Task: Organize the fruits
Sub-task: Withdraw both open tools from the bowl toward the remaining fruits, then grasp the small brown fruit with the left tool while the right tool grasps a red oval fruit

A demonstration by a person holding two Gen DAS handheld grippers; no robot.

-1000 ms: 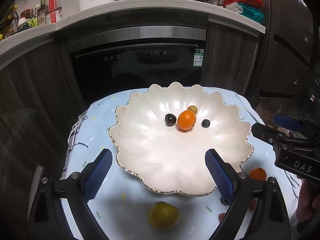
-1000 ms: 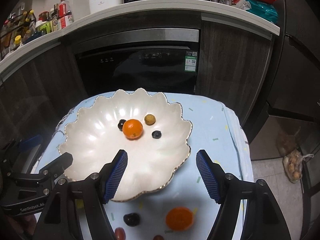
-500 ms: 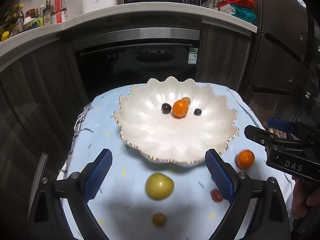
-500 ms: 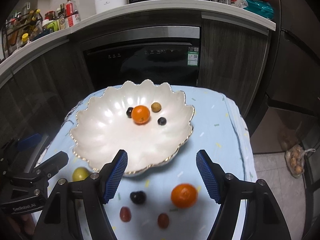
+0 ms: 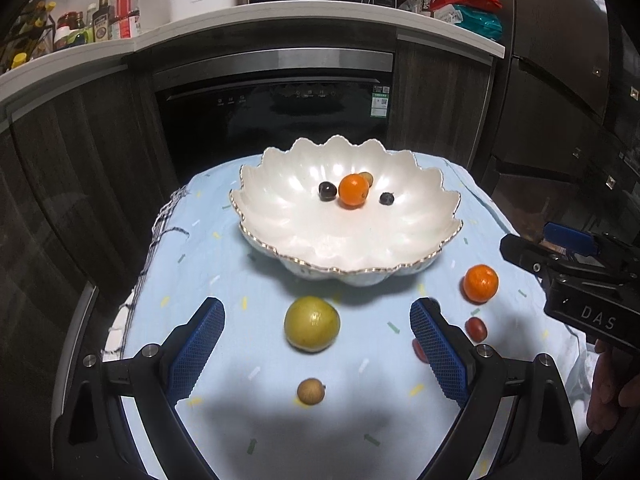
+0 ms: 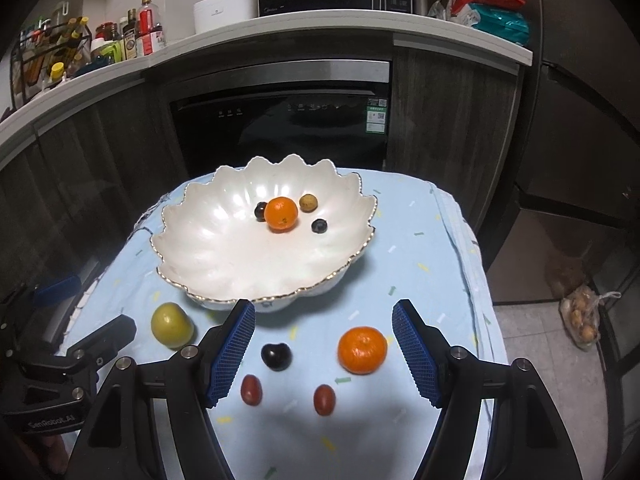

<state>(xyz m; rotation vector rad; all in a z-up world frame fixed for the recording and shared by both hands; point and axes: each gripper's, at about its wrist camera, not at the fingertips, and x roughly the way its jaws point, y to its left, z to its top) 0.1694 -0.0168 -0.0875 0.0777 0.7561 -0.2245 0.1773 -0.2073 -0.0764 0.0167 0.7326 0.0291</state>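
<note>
1. "DAS" reads on your right gripper (image 5: 576,280); "GenRobot.AI" on your left gripper (image 5: 316,344).
2. Both spread wide, holding nothing.
3. Green fruit (image 5: 312,323) sits round between your left fingers, near the bowl (image 5: 280,216).

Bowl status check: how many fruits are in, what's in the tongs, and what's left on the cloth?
Done: four pieces sit in the white bowl, a mandarin, two dark berries and a small tan fruit. In hand: nothing; left tongs and right tongs are open and empty. Left on the cloth: green fruit, second mandarin, dark cherry, two red fruits, one tan longan.
</note>
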